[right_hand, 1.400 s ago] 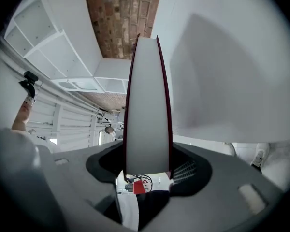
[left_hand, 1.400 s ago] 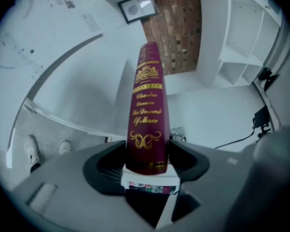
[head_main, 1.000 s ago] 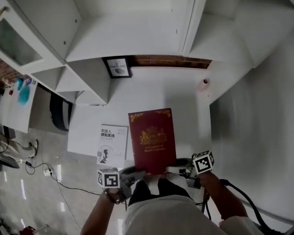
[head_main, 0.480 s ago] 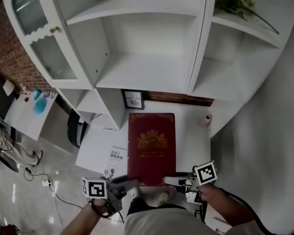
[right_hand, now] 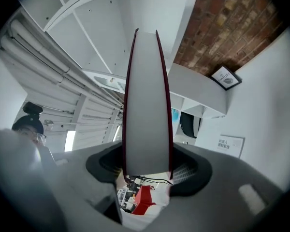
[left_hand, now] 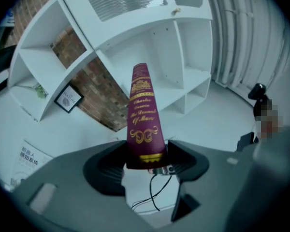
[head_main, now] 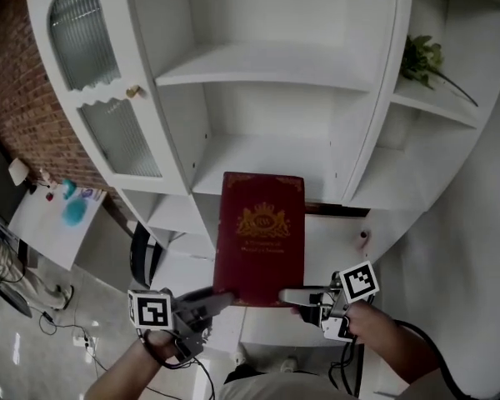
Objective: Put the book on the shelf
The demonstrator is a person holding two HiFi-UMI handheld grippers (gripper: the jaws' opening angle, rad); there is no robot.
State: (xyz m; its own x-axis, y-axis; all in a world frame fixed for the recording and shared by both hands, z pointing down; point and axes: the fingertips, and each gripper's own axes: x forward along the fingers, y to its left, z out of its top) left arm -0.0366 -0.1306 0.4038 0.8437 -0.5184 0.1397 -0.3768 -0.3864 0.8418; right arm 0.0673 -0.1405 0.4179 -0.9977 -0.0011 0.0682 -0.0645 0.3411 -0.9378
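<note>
Red book (head_main: pixel 262 238) held up in air in front of white bookcase (head_main: pixel 258 65), gold-printed cover toward head cam, long edges running up-down. L gripper (head_main: pixel 202 300) clamped on btm corner at spine side; its own view has the spine (left_hand: pixel 144 117) pinched btwn both pads. R gripper (head_main: pixel 304 297) clamped on btm corner at fore-edge side; its view shows the page block (right_hand: pixel 147 105) squeezed btwn the jaws. Book's top edge overlaps front lip of the lower shelf board (head_main: pixel 267 152) in head view; can't tell if touching. Bay above that board is wider than the book, w/ uprights either side: ribbed-glass door (head_main: pixel 100 98) to left, divider (head_main: pixel 375 98) to right. Plant (head_main: pixel 421 57) sits in right-hand bay, well apart. White desk (head_main: pixel 333 248) lies below book.
</note>
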